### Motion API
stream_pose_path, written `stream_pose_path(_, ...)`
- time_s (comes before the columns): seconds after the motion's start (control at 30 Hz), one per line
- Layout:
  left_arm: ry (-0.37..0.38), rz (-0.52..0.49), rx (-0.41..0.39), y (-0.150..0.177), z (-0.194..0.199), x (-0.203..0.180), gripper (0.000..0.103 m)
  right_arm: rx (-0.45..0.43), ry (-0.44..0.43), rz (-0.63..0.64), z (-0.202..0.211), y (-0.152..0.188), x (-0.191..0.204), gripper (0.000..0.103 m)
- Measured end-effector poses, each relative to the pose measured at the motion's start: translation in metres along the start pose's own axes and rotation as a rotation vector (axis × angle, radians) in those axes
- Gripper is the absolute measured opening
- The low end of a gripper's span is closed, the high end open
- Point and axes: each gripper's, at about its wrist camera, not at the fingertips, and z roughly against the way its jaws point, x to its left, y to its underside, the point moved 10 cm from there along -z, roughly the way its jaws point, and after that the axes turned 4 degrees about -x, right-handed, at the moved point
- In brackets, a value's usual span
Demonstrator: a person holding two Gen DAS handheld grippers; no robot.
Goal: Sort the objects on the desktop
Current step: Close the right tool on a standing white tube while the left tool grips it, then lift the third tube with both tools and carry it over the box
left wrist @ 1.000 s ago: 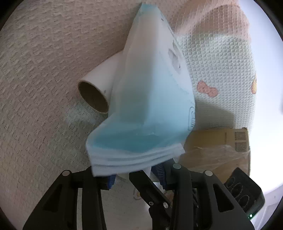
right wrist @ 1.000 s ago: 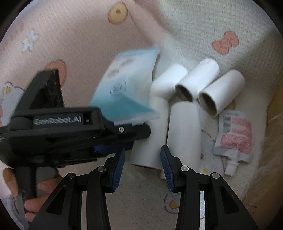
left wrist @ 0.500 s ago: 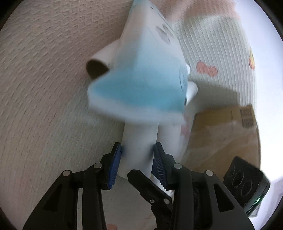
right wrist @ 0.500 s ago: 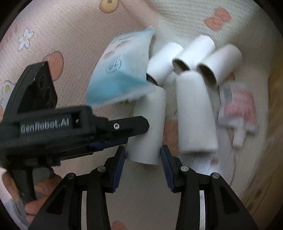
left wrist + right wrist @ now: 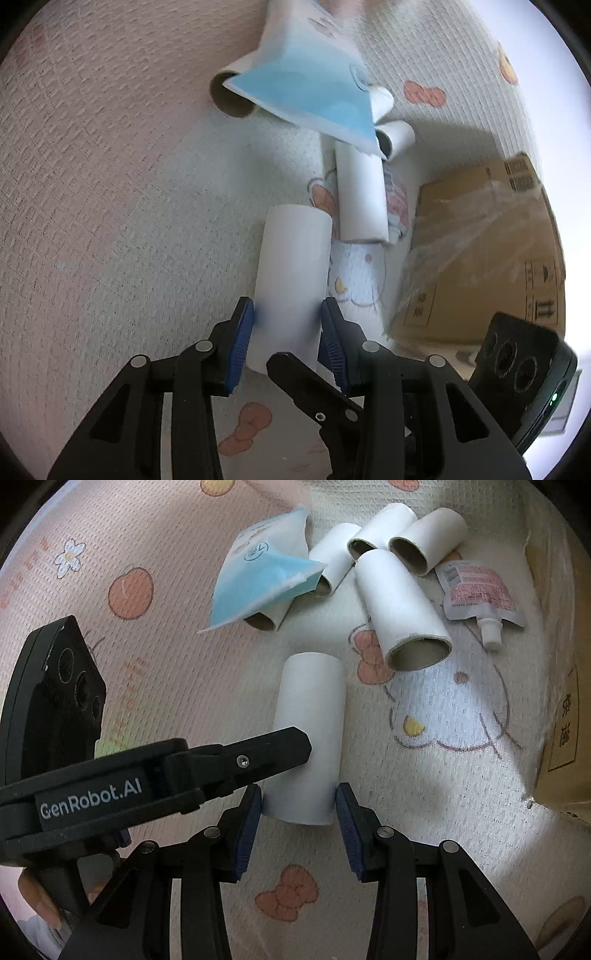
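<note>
The white cardboard tube (image 5: 291,280) lies on the patterned mat (image 5: 110,184), its near end at six o'clock between both grippers. The left gripper (image 5: 286,334) clasps it; the right gripper (image 5: 298,825) brackets it, contact unclear. Light, hollow, crushable: best held gently mid-wall.

Soft daylight is washing over both views, blowing out to white along the right rim of the left wrist view. The cardboard box (image 5: 476,236) is casting a shadow onto the mat (image 5: 110,184). Fisheye curvature is bending the edges, and slight motion blur is softening the distant objects.
</note>
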Motion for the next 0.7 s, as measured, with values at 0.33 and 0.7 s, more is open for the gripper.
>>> stream_pose_path(0.33,0.081,0.097,0.030,-0.021,-0.008,0.007,0.042,-0.041,-0.029,-0.078,-0.007,-0.028,-0.006,0.038)
stream_pose_path(0.7,0.091,0.071,0.020,-0.023,-0.005,0.003,0.041,0.015,-0.047,-0.076,-0.020,-0.036,-0.002,0.042)
